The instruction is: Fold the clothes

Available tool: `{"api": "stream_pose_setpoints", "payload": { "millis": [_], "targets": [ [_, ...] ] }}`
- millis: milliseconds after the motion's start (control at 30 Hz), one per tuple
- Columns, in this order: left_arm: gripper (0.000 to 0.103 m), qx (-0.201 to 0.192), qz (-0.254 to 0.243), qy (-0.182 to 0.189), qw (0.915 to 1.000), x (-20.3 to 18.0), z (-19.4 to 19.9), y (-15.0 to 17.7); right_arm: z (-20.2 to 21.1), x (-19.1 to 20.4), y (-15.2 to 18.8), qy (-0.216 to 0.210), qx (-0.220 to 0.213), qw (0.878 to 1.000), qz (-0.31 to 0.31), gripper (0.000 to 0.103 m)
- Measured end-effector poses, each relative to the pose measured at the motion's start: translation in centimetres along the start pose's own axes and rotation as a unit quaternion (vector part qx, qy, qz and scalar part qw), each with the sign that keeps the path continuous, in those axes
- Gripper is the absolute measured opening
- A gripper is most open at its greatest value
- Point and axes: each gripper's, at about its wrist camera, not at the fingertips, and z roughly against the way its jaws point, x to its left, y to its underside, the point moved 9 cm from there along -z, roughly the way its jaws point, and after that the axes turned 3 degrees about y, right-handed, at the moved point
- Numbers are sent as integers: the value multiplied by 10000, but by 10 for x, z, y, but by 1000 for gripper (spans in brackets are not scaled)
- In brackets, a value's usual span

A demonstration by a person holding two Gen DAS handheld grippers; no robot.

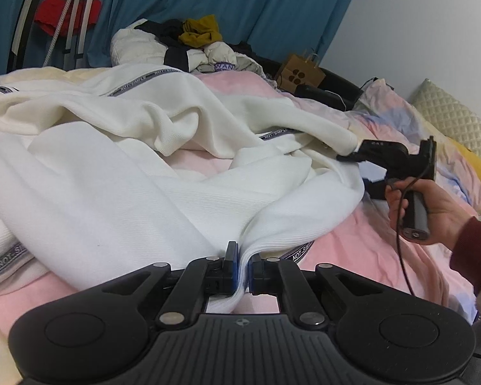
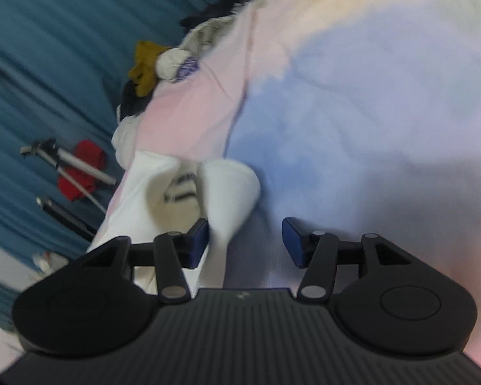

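Observation:
A white sweatshirt [image 1: 112, 166] with dark lettered tape lies crumpled across the pink and blue bed cover [image 1: 368, 250]. My left gripper [image 1: 243, 256] is shut on a bunched fold of its hem, the cloth pinched between the blue pads. In the same view a hand [image 1: 433, 211] holds my right gripper [image 1: 349, 157] at the sweatshirt's far sleeve end. The blurred right wrist view shows the right gripper [image 2: 245, 240] open. A white cuff [image 2: 227, 186] lies against its left pad, while the right pad is free over the bed cover [image 2: 352, 112].
A heap of jackets and dark and mustard clothes [image 1: 189, 45] sits at the bed's far side before a blue curtain [image 1: 240, 6]. A brown paper bag [image 1: 299, 72] and a quilted pillow [image 1: 455, 125] are at the right. A tripod with a red cloth [image 1: 67, 12] stands far left.

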Motion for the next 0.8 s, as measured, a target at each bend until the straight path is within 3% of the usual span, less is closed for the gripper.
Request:
{"api": "stream_pose_setpoints", "payload": {
  "millis": [33,100,133,400,500,567,633,733,800],
  "targets": [
    [6,-1,20,21,10000,0,-2,-1,-4,2,-2,-10,-6,10000,97,45],
    [6,-26,16,78,10000,0,-5,-4,-11,4,0,5,72,9999,144,17],
    [6,-57,28,115,9999,-1,-5,-5,-13,5,0,19,83,9999,125,13],
    [6,-390,90,541,9977,-9,1,-18,55,49,-42,-354,-1172,9923,203,9],
    [10,-539,73,748,9957,-15,4,-23,91,41,-59,-64,-1876,9818,290,9],
    [11,-547,-16,816,9952,-23,5,-23,107,20,-62,240,-2127,9768,113,9],
    [11,-555,-104,884,9945,-30,5,-22,112,-7,-56,653,-1939,9788,-50,8],
    [11,-400,-102,775,9961,-29,4,-14,103,-47,-36,1171,-1016,9876,-247,9],
    [12,-304,12,763,9966,-25,5,-10,104,-70,-27,1140,-674,9887,-708,9]
  ]
}}
